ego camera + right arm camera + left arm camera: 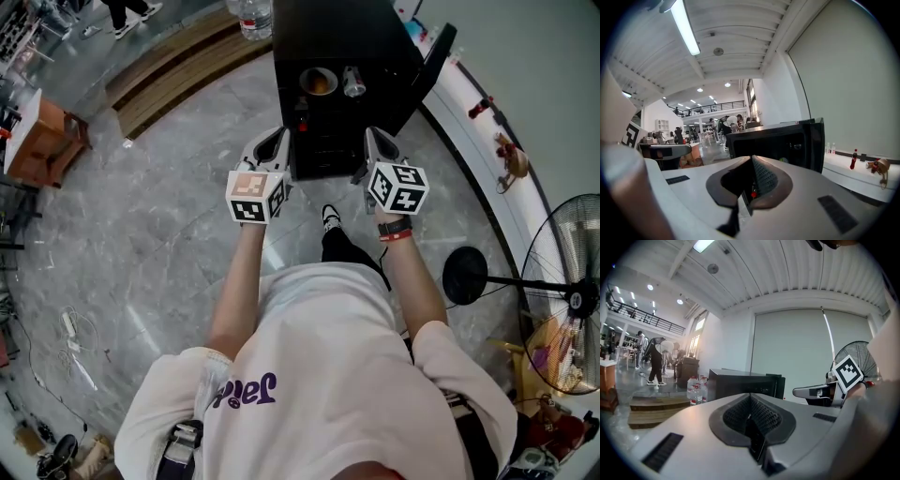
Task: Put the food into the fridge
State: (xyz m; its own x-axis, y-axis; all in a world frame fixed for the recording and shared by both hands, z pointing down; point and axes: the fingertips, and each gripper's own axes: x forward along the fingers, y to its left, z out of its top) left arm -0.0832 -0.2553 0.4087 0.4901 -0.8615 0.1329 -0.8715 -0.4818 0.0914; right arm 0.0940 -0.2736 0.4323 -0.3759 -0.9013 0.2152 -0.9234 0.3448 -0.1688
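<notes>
L gripper [277, 139]: jaws together, nothing in them. Ahead, black fridge [375, 37]; orange food [318, 82] in a bowl sits on its top shelf, jar [353, 82] beside. Prob. light, stiff, spillable, so take the rim. R gripper [374, 139]: jaws closed, empty.

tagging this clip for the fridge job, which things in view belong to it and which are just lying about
Job: fridge, its open door, food inside, left gripper, right gripper.

Lying about: fan, water bottle, red bottle, wooden step.
</notes>
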